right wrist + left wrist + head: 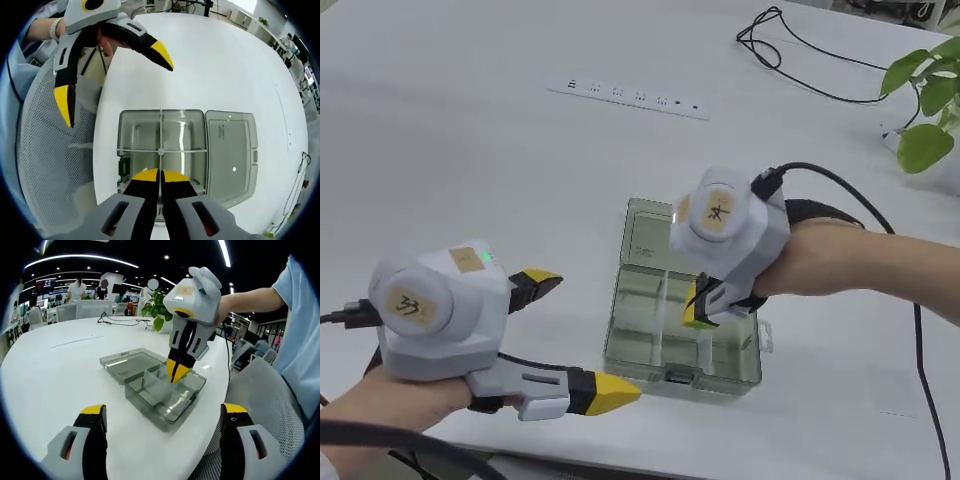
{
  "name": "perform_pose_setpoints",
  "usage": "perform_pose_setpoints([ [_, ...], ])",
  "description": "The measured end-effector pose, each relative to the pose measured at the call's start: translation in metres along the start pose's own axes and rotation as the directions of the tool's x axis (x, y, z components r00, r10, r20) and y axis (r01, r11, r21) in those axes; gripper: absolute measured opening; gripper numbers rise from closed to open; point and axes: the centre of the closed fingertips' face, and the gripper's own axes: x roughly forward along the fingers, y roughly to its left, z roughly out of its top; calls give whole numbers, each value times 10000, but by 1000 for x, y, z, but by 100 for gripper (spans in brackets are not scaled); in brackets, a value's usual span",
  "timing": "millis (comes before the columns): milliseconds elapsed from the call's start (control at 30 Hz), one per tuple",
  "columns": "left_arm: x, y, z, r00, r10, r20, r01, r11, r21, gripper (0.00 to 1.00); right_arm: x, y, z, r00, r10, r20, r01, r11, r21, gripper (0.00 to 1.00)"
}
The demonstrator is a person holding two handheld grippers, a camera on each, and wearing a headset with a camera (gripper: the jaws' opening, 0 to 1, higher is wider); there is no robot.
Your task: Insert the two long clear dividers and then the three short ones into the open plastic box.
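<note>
Left hand-held gripper (588, 335) gapes near box (620, 345); right hand-held gripper (695, 315) pinches divider (160, 135); plant (925, 110) beyond.

The left hand-held gripper (578, 335) sits low by the near edge of the worktop (470, 150), on its left side. Its yellow-tipped jaws are spread wide and point to the right, and the left hand (390, 405) grips it from beneath. The right hand-held gripper (700, 308) points steeply down with its jaws pressed together. The right hand (800, 255) holds it, and the bare forearm (900, 280) reaches in from the right.
</note>
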Motion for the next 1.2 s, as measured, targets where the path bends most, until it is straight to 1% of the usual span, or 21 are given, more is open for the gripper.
perform_pose_setpoints([
  [167, 0, 1, 0, 10000, -20, 20, 20, 10000, -56, 95, -1, 0, 1, 10000, 24, -26, -24, 10000, -76, 2],
  [267, 2, -1, 0, 10000, -46, 49, 46, 9999, -94, 95, -1, 0, 1, 10000, 4, -12, -4, 10000, -34, 2],
  [400, 4, -4, 0, 9999, -112, 68, 113, 9999, -103, 95, 4, 0, 0, 9999, -61, -84, 61, 9999, -81, 2],
  [567, 5, -6, 1, 9998, -167, 77, 168, 9998, -74, 95, 4, 1, 0, 10000, -61, -66, 61, 10000, -6, 1],
  [700, 5, -6, 3, 9998, -172, 108, 172, 9998, -20, 95, 5, 1, -1, 9998, -139, -147, 138, 9999, -91, 1],
  [767, 6, -5, 4, 9998, -182, 121, 182, 9998, -11, 95, 5, 1, -1, 9998, -155, -118, 155, 9999, 62, 0],
  [867, 6, -6, 6, 9997, -208, 113, 207, 9998, 78, 95, 4, 0, -1, 9998, -160, -96, 160, 9999, -27, 1],
  [967, 6, -6, 7, 9997, -200, 131, 199, 9998, 79, 95, 4, 1, -1, 9998, -206, 12, 207, 9997, -90, 1],
  [1033, 6, -6, 7, 9997, -211, 124, 210, 9997, 85, 95, 4, 1, -2, 9995, -234, 192, 235, 9997, -44, 2],
  [1100, 6, -5, 8, 9997, -205, 110, 204, 9997, 99, 95, 4, 0, -1, 9992, -224, 327, 220, 9997, 111, 2],
  [1167, 7, -5, 8, 9997, -216, 95, 215, 9997, 127, 95, 4, 0, -1, 9990, -164, 427, 161, 9998, 76, 2],
  [1200, 7, -4, 9, 9997, -212, 96, 211, 9997, 142, 95, 3, -1, -1, 9986, -162, 505, 151, 9996, 227, 2],
])
